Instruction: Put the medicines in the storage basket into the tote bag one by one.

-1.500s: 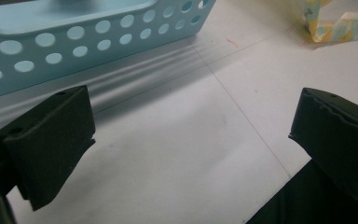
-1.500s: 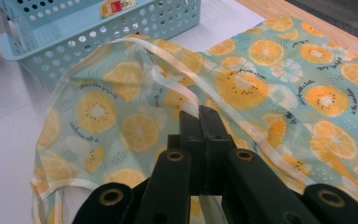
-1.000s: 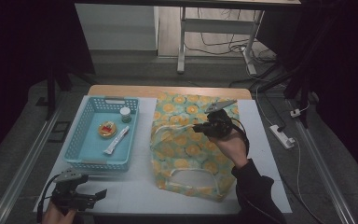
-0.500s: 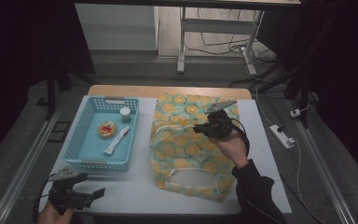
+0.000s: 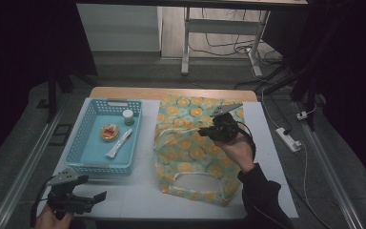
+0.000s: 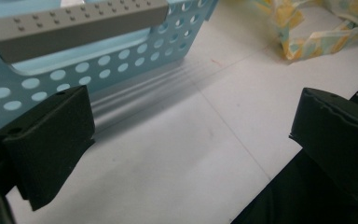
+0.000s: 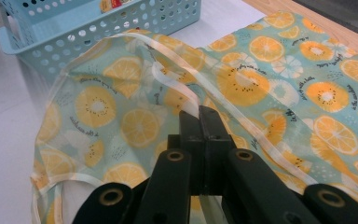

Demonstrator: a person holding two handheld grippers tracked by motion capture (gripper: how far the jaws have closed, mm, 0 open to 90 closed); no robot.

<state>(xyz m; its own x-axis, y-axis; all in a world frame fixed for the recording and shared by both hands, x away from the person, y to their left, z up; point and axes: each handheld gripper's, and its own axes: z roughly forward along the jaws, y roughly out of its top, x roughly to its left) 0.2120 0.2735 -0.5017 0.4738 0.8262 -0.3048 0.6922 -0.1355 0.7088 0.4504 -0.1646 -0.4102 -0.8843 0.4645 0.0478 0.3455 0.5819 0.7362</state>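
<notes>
A teal tote bag (image 5: 190, 152) printed with orange slices lies on the white table (image 5: 138, 200). My right gripper (image 5: 203, 130) is over the bag's middle, shut on its pale strap (image 7: 177, 88). In the right gripper view the two jaws meet on the strap, and my right gripper (image 7: 199, 114) holds the fabric raised a little. My left gripper (image 5: 100, 196) hovers low over the table's front left corner, just in front of the blue basket (image 5: 88, 166). In the left gripper view my left gripper (image 6: 191, 135) is open, with bare table between its pads.
The blue basket (image 6: 74, 65) holds a small jar (image 5: 128, 116), a round orange packet (image 5: 109, 132) and a white tube (image 5: 119, 143). The bag's handle loop (image 6: 317, 32) lies near the front edge. A power strip (image 5: 288, 138) lies on the floor to the right.
</notes>
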